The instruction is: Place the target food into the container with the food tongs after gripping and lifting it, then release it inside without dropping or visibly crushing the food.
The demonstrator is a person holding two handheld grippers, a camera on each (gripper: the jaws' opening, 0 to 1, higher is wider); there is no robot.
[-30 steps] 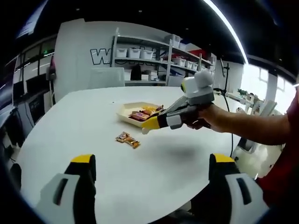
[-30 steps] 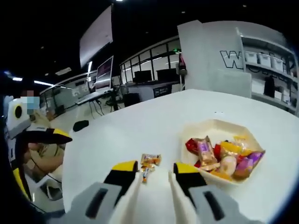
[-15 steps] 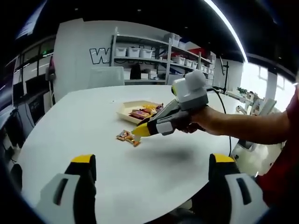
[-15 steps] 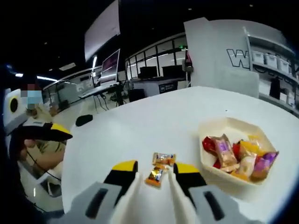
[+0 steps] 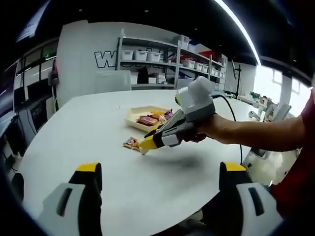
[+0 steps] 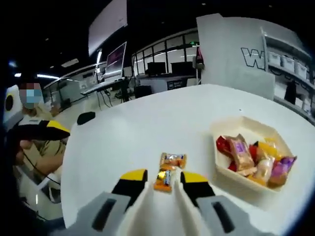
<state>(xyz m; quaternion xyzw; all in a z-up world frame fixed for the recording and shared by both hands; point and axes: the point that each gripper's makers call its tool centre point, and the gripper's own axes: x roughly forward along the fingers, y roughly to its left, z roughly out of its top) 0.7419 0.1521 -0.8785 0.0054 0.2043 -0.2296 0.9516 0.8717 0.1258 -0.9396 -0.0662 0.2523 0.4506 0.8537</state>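
Two small orange snack packets lie on the white table (image 6: 128,128). The nearer packet (image 6: 164,181) sits between the yellow tips of my right gripper (image 6: 163,178), which is open, with white tong blades along the inner sides of its jaws. The second packet (image 6: 173,160) lies just beyond. In the left gripper view, the right gripper (image 5: 147,143), held by a hand, points down at the packets (image 5: 131,143). A cream tray (image 6: 231,129) of wrapped snacks stands to the right. My left gripper (image 5: 160,169) hangs wide open over the table's near part, holding nothing.
The tray (image 5: 132,114) holds several coloured wrapped snacks (image 6: 256,160). A dark object (image 6: 84,117) lies on the table's far left edge. Shelves with bins (image 5: 162,59) stand behind the table. My left gripper's yellow tip (image 6: 47,129) shows at the left.
The right gripper has moved forward and down toward the two packets; its tips now flank the nearer one. Its jaw gap looks unchanged. The left gripper has stayed still.
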